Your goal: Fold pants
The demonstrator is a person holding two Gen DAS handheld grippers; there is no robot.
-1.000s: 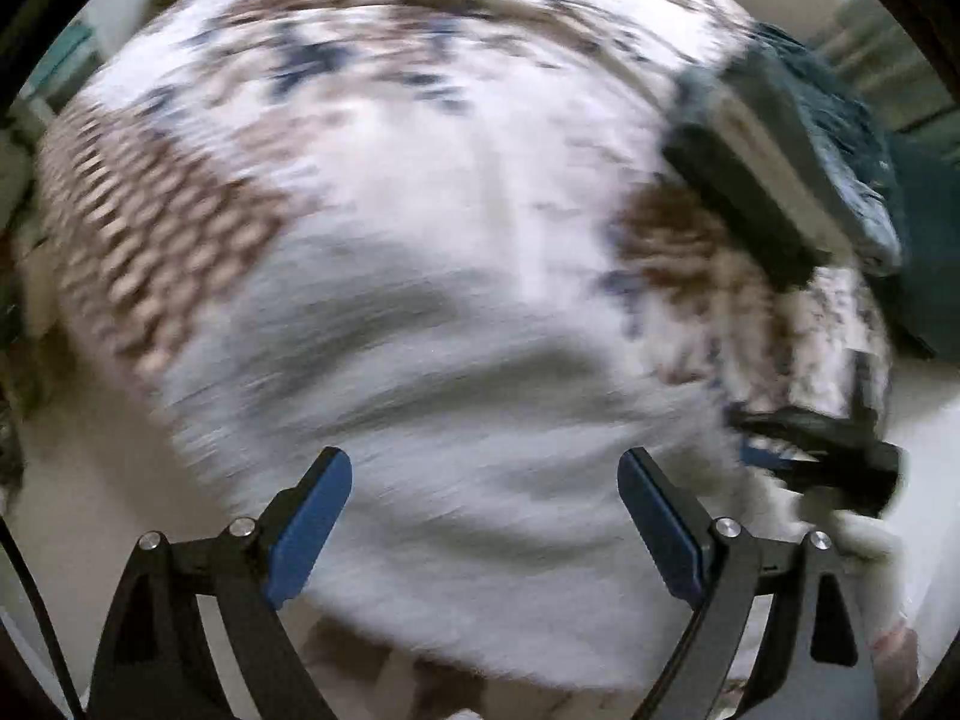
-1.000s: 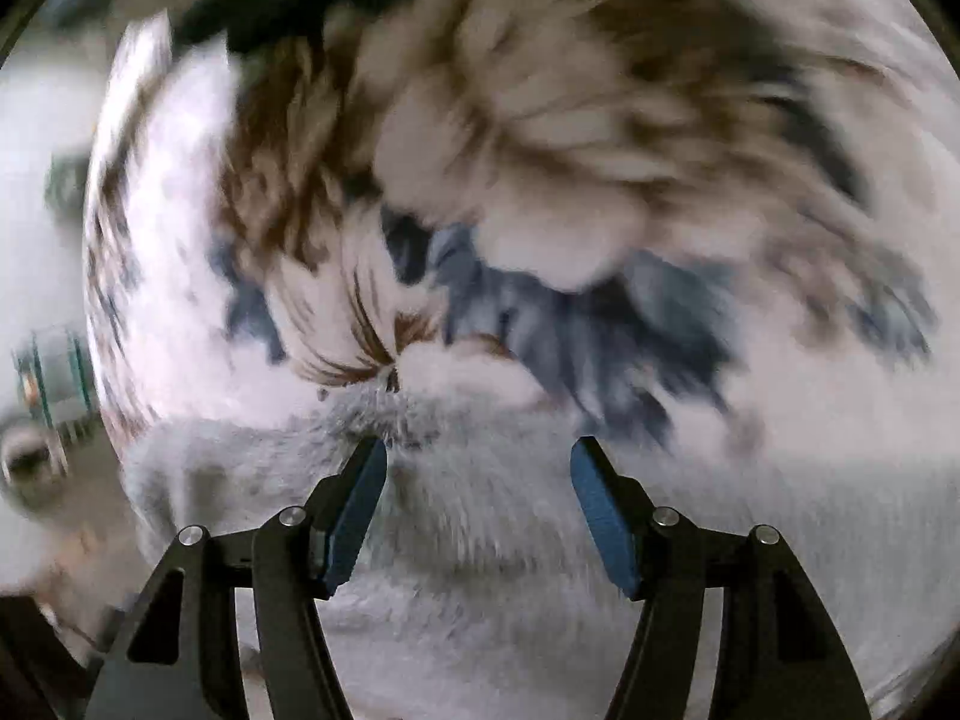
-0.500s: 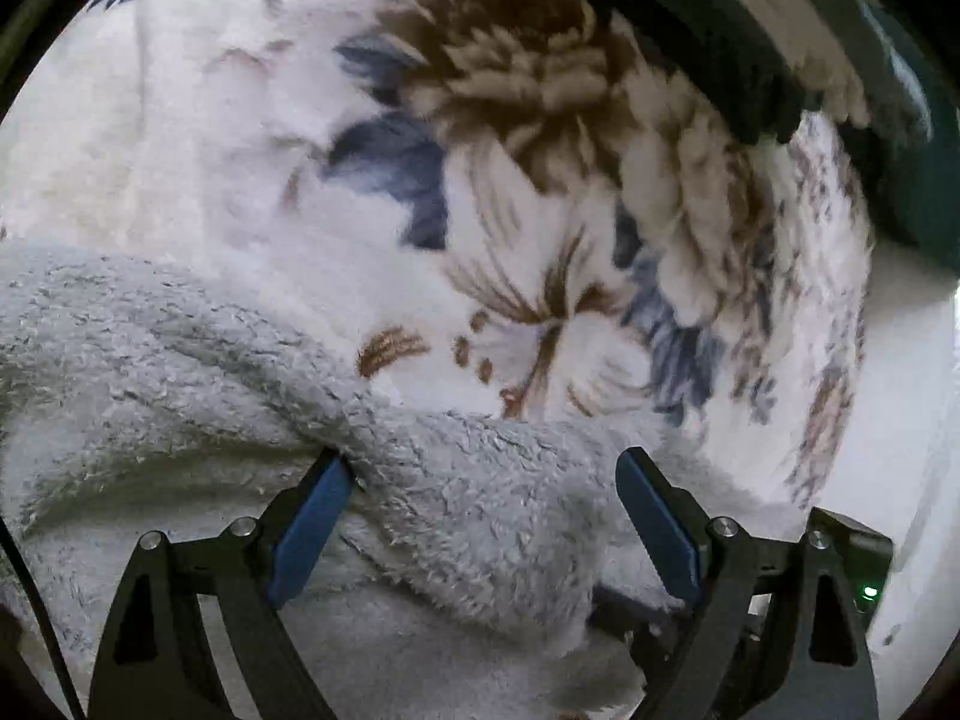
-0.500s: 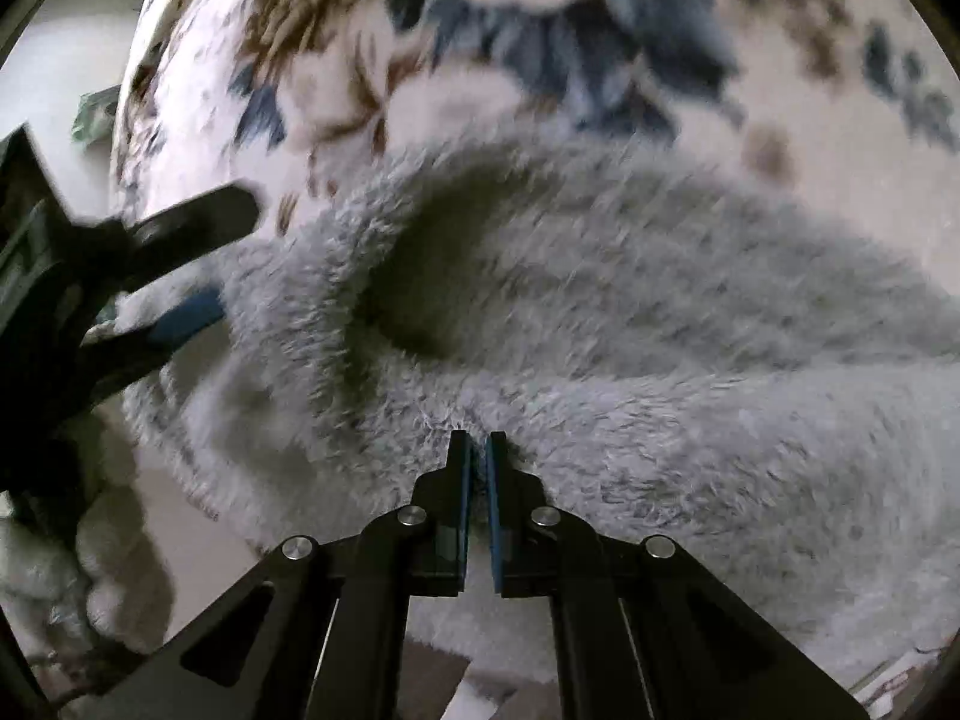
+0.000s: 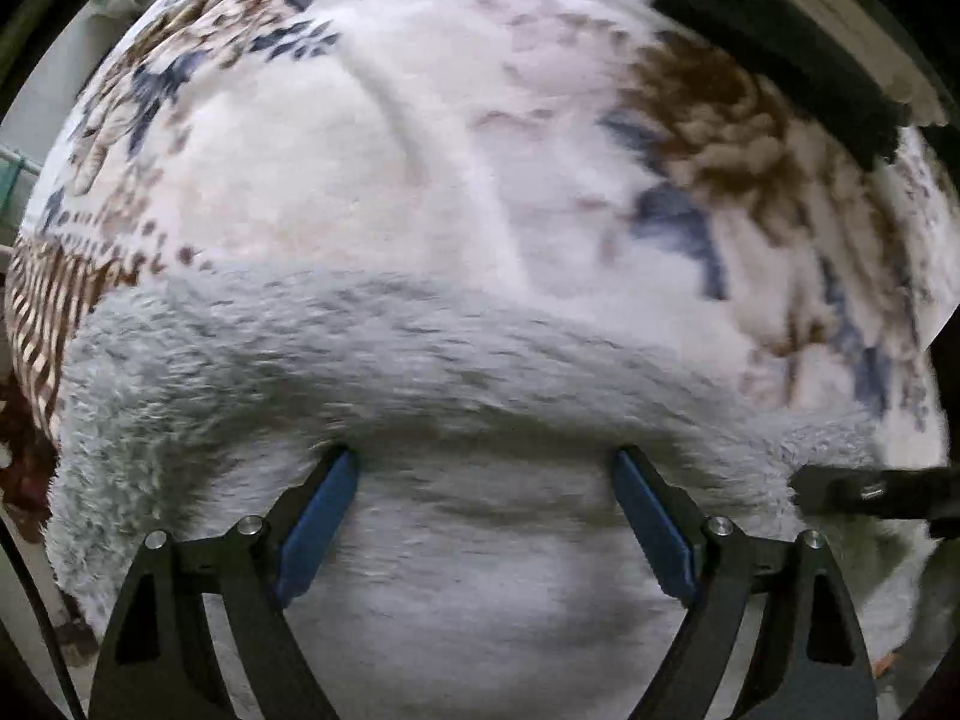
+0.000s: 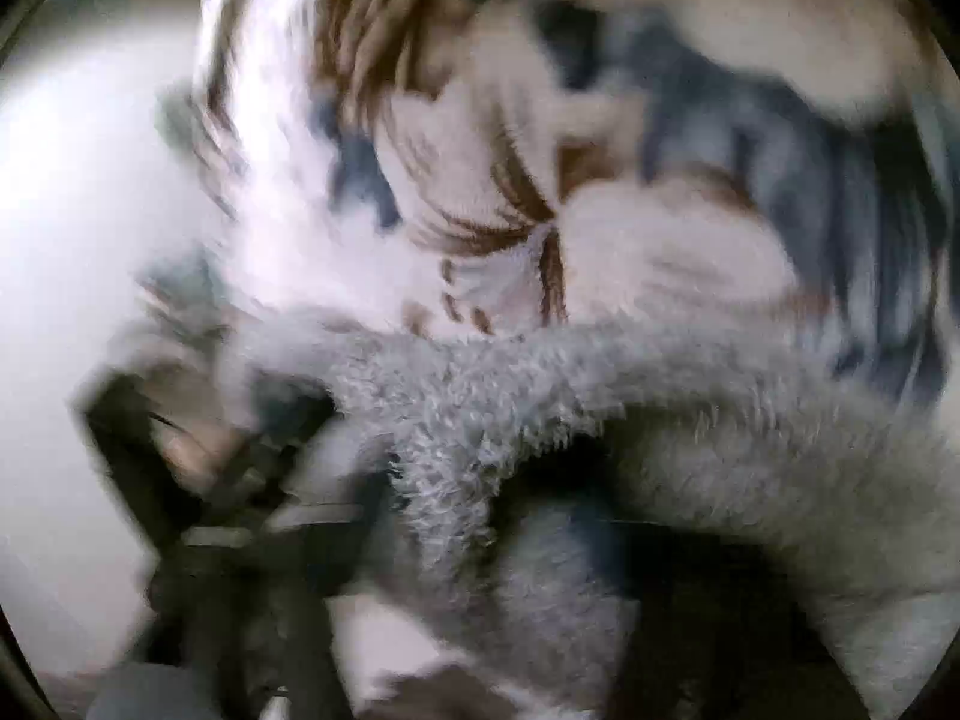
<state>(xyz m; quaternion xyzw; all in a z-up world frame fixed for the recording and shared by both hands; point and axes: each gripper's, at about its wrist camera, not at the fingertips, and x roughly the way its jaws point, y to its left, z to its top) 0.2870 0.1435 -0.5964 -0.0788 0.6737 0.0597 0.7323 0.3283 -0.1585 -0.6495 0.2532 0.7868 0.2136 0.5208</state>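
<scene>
We are spreading our left gripper [image 5: 486,516] wide over the grey fleece pants [image 5: 420,360] lying on the floral blanket [image 5: 360,150]; our right gripper's fingers are too blurred to judge. Hasty motion could bunch the fold.

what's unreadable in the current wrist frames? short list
- Right gripper: right wrist view is motion-blurred and the fuzzy grey pants drape over where the fingers would be; open or shut can't be told.
- Pants' full outline: cut off at the bottom edge in the left wrist view, behind the open left gripper.
- Dark item top right, left wrist view: cropped by the lens rim, unidentifiable.
- Surface under the floral blanket: hidden.
</scene>
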